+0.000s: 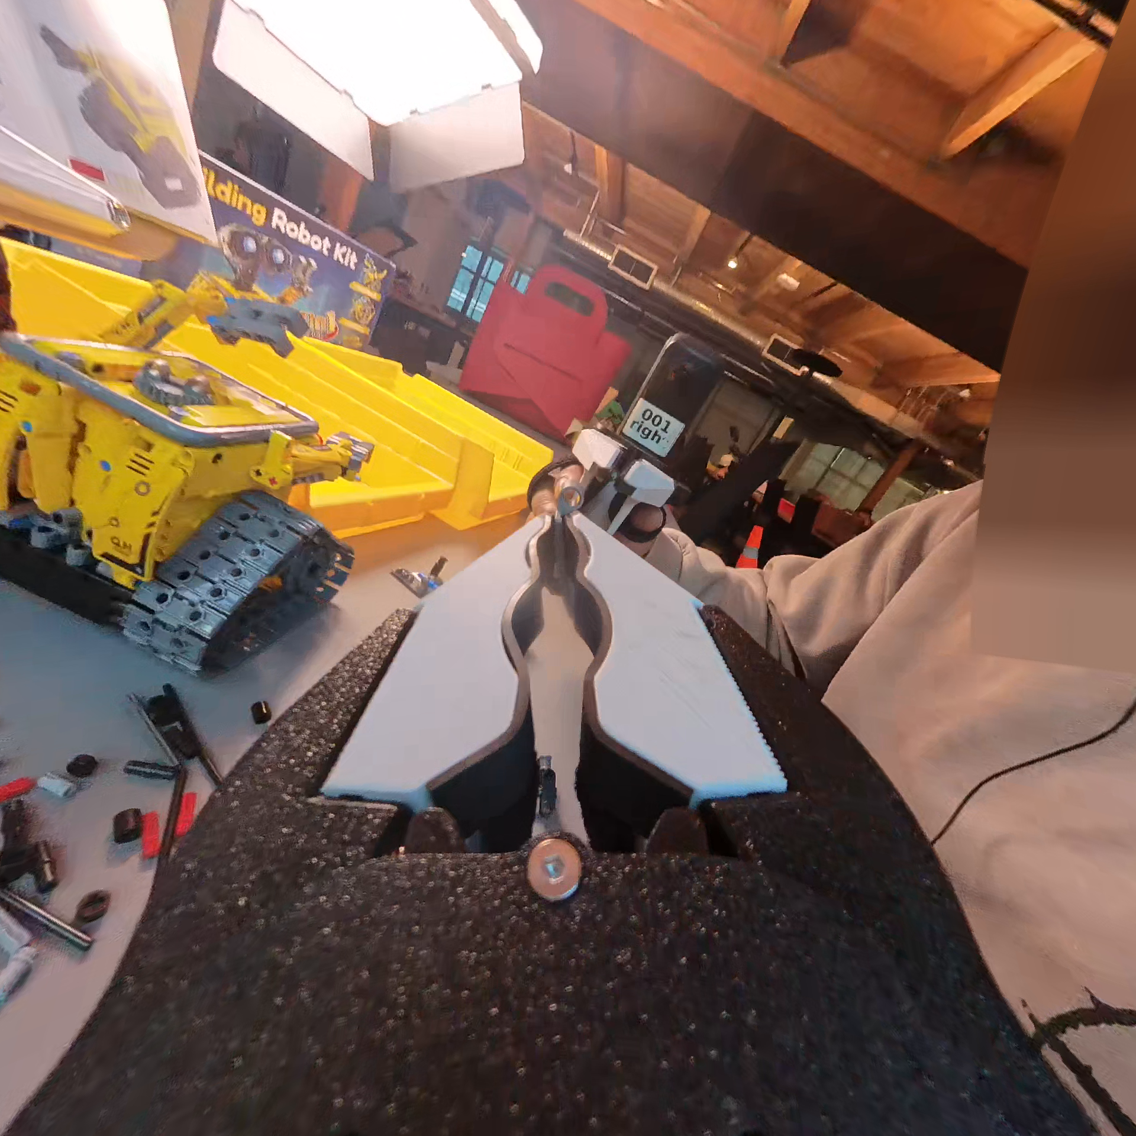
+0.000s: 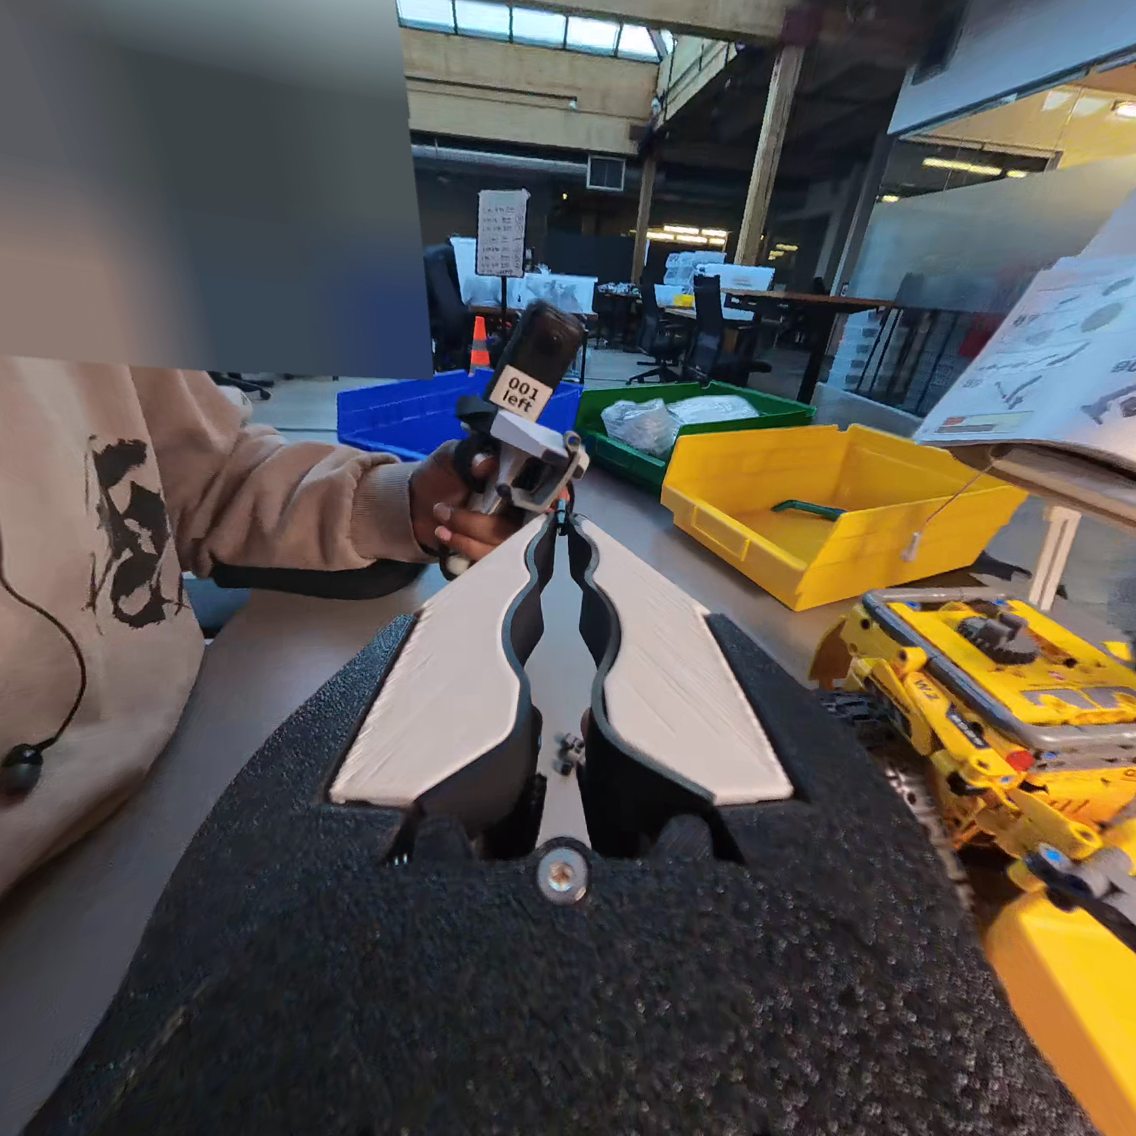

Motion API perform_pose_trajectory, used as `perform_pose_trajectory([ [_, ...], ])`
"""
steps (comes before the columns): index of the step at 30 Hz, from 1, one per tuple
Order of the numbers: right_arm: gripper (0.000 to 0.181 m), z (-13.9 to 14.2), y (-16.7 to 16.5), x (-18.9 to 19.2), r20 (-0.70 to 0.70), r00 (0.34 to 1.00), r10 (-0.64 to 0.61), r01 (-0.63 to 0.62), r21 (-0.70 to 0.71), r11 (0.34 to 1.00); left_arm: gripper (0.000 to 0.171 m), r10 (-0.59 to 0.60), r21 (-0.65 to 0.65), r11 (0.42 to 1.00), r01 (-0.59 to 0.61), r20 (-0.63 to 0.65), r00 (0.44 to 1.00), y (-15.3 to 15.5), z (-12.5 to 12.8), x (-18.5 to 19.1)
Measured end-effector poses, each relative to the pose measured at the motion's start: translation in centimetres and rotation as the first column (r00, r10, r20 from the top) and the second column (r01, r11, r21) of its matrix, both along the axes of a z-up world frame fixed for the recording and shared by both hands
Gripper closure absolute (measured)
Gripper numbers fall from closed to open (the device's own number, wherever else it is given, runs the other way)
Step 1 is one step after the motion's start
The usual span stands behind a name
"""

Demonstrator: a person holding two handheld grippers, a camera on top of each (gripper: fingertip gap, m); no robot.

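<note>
Left wrist view: left hand-held gripper [image 1: 558, 522] pinches grey pin [image 1: 568, 497].

Yellow tracked model [image 1: 141, 492], white tongs [image 1: 556, 528], blue bin [image 2: 399, 412], green bin [image 2: 694, 424].

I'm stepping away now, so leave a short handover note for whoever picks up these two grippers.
Left gripper: fingers shut on a small grey pin with a ring end, held in the air.
Right gripper: fingers shut on a small dark piece; its kind is too small to tell.
The two tips meet nose to nose above the table.
Yellow tracked robot model stands beside them; loose parts lie scattered in front of it.
Yellow bin lies behind.
No goal is known, so done and left cannot be judged.
</note>
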State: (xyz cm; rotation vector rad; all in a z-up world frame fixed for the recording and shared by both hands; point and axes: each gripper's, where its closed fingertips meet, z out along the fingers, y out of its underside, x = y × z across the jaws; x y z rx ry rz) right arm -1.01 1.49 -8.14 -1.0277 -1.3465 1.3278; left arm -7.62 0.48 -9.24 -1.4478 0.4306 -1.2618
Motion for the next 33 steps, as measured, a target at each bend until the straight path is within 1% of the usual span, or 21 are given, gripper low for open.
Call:
perform_pose_trajectory([
  [1,0.179,-1.1,0.0,-0.5,0.04,0.999,-0.001,0.001,0.001,1.0,0.171,0.011,-0.015,1.0,-0.011,-0.007,1.0,0.3,-0.4,0.1],
  [3,0.179,-2.9,0.6,-1.0,0.098,0.995,-0.033,0.033,-0.002,0.999,0.171,0.032,-0.043,0.999,-0.032,0.005,0.999,0.8,-0.9,-0.8],
  [4,0.179,-3.8,1.0,-1.1,0.13,0.99,-0.052,0.053,-0.007,0.999,0.171,0.063,-0.06,0.996,-0.063,-0.005,0.998,1.3,-1.3,-1.4],
  [5,0.179,-4.6,1.8,-1.3,0.162,0.982,-0.097,0.098,0.007,0.995,0.171,0.096,-0.073,0.993,-0.097,-0.012,0.995,1.8,-1.6,-1.9],
  [7,0.179,-6.4,3.2,-2.0,0.24,0.952,-0.19,0.182,0.055,0.982,0.171,0.134,-0.099,0.986,-0.131,0.017,0.991,2.3,-1.6,-2.7],
  [9,0.179,-8.5,4.4,-3.3,0.335,0.9,-0.277,0.259,0.099,0.961,0.171,0.176,-0.113,0.979,-0.171,0.033,0.984,2.9,-1.7,-3.4],
  [12,0.178,-11.1,5.6,-5.9,0.449,0.817,-0.363,0.3,0.207,0.931,0.171,0.217,-0.151,0.966,-0.21,0.037,0.975,3.6,-2.4,-4.1],
  [13,0.178,-11.7,5.7,-6.9,0.48,0.795,-0.372,0.294,0.233,0.927,0.171,0.222,-0.165,0.963,-0.214,0.032,0.974,3.8,-2.8,-4.2],
  [16,0.178,-13.7,5.9,-9.0,0.554,0.739,-0.384,0.299,0.241,0.923,0.171,0.235,-0.184,0.956,-0.228,0.016,0.972,4.0,-3.5,-4.3],
  [19,0.178,-16.2,7.6,-9.3,0.598,0.659,-0.456,0.313,0.334,0.889,0.171,0.227,-0.188,0.957,-0.221,0.008,0.974,4.0,-3.7,-4.1],
  [20,0.171,-16.4,7.9,-9.4,0.594,0.655,-0.467,0.318,0.343,0.884,0.171,0.221,-0.19,0.958,-0.216,0.004,0.975,3.9,-3.8,-3.9],
  [22,0.164,-15.4,7.7,-9.4,0.564,0.689,-0.456,0.335,0.311,0.889,0.17,0.211,-0.192,0.959,-0.207,0.001,0.977,3.8,-3.9,-3.6],
  [24,0.161,-13.0,7.3,-9.3,0.492,0.754,-0.436,0.349,0.263,0.9,0.17,0.198,-0.197,0.961,-0.194,0.002,0.98,3.8,-4.1,-3.3],
  [27,0.155,-9.1,6.1,-8.7,0.387,0.853,-0.35,0.314,0.154,0.937,0.171,0.165,-0.205,0.966,-0.156,0.025,0.986,3.5,-4.1,-2.8],
  [30,0.154,-6.8,3.0,-7.7,0.317,0.934,-0.165,0.161,0.039,0.986,0.171,0.12,-0.194,0.975,-0.105,0.068,0.99,3.0,-3.5,-2.3],
  [33,0.155,-5.9,0.4,-6.9,0.264,0.964,-0.036,0.05,-0.046,0.998,0.171,0.104,-0.179,0.98,-0.089,0.076,0.992,2.8,-3.3,-2.0],
])
